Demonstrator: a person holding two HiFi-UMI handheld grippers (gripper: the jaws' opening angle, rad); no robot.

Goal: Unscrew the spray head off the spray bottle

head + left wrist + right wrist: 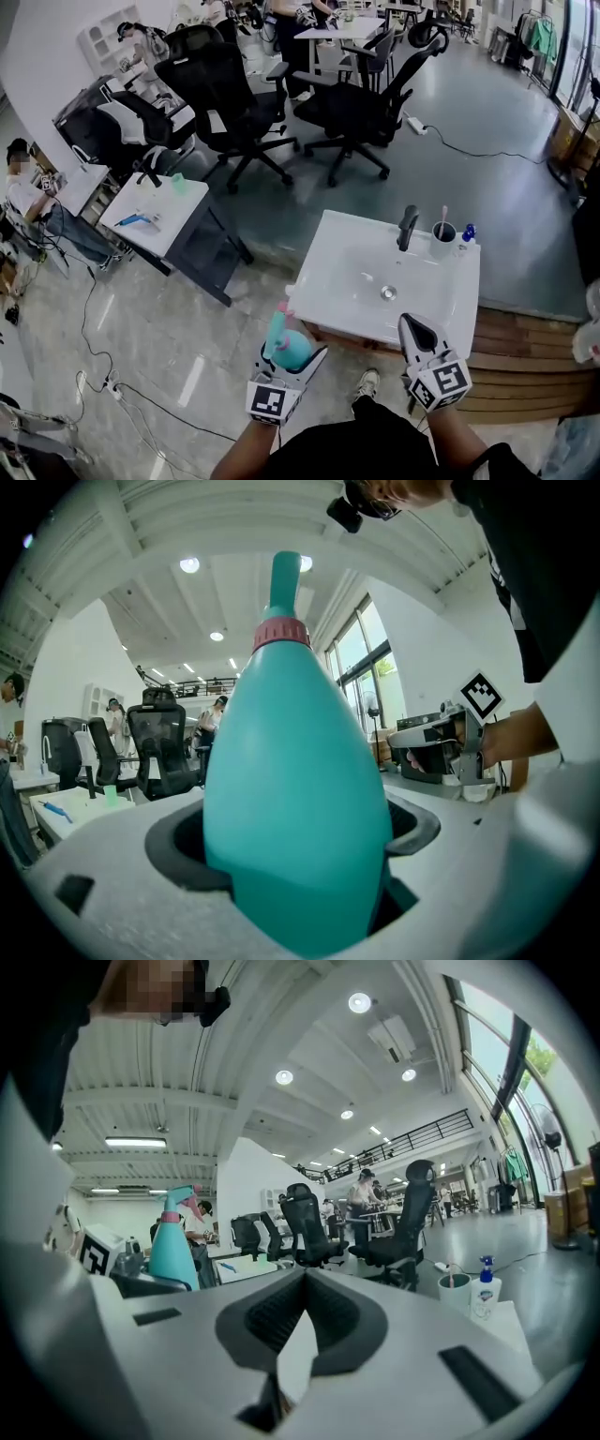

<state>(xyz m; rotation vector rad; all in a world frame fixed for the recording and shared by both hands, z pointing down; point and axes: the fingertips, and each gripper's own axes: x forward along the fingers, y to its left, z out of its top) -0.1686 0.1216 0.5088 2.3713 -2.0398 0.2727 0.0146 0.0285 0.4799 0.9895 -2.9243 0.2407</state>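
Observation:
My left gripper [292, 356] is shut on the belly of a teal spray bottle [287, 343], which stands upright in front of the sink's near left corner. In the left gripper view the bottle [295, 789] fills the space between the jaws, with a pink collar [279, 634] and a teal stem above it. Seen from the right gripper view, the bottle [172, 1246] is at the left and carries its spray head [178, 1196]. My right gripper [413, 326] is to the right of the bottle, apart from it, over the sink's front edge. Its jaws [302, 1321] are shut with nothing between them.
A white sink basin [349, 281] lies just ahead, with a black faucet [407, 228], a white cup [442, 240] and a soap pump bottle [468, 233] on its far rim. A small white table [159, 214] stands to the left. Black office chairs [361, 103] are beyond.

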